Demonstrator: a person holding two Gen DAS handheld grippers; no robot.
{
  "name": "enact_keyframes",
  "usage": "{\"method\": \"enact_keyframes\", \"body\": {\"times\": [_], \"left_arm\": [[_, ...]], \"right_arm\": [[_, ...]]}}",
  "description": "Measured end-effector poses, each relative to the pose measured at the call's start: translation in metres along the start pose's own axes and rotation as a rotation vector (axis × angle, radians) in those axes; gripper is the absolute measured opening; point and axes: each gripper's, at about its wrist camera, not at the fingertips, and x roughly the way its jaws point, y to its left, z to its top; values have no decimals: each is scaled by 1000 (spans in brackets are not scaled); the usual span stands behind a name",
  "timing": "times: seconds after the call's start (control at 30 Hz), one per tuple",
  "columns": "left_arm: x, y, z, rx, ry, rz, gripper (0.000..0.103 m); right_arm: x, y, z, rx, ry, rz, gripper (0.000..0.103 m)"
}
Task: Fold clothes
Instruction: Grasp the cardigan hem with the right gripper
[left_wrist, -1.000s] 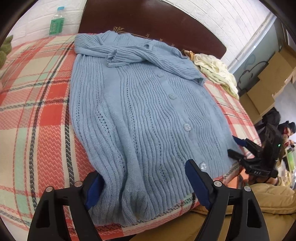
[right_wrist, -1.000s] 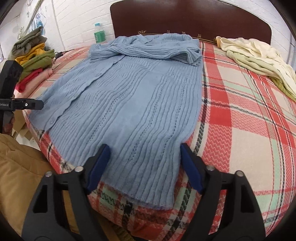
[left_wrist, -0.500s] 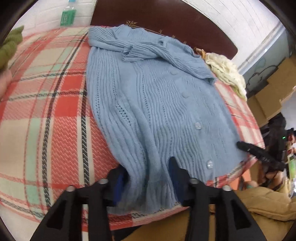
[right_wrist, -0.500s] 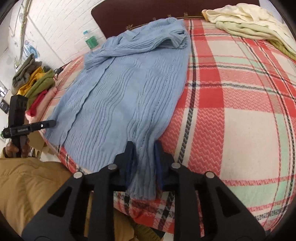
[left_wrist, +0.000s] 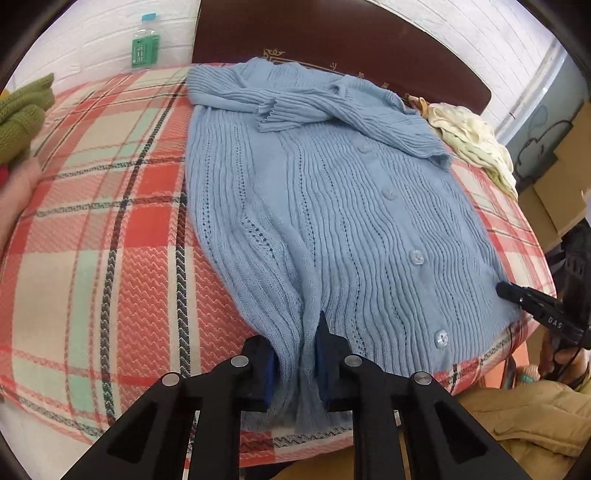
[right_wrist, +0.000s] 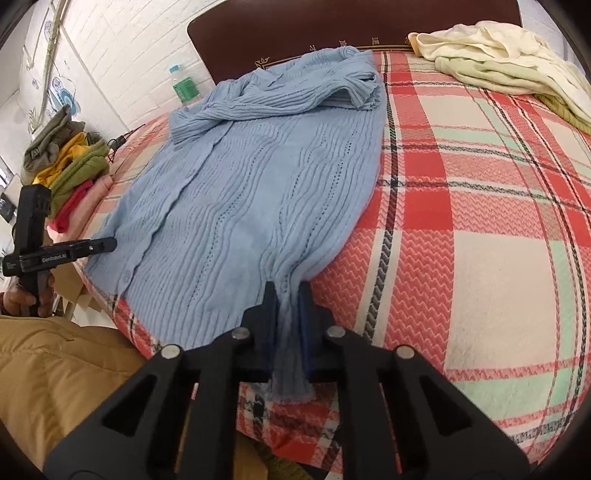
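Jaws of left gripper (left_wrist: 295, 363) and right gripper (right_wrist: 286, 325) pinched tight on bottom hem of blue cardigan (left_wrist: 332, 206) flat on bed (right_wrist: 480, 221); lift both corners evenly, slowly, toward collar.

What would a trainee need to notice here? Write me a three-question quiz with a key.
1. True or false: the left gripper is shut on the hem of the blue knit cardigan.
2. What lies on the bedspread beside the headboard?
A. cream and pale green clothes
B. a laptop
C. a pair of shoes
3. Fill in: the cardigan's sleeves are folded across its ____.

Key:
1. true; the right gripper pinches the hem too.
2. A
3. chest
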Motion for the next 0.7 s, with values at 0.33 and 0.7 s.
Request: {"method": "enact_keyframes", "body": {"times": [0.33,0.7], "left_arm": [[-11,-4,12,21,-50,79,14],[-22,2,27,12,-90,52,14]], "right_arm": [[-14,-17,10,157,-48,201,12],[-19,-18,32,188,-90,295,12]]}}
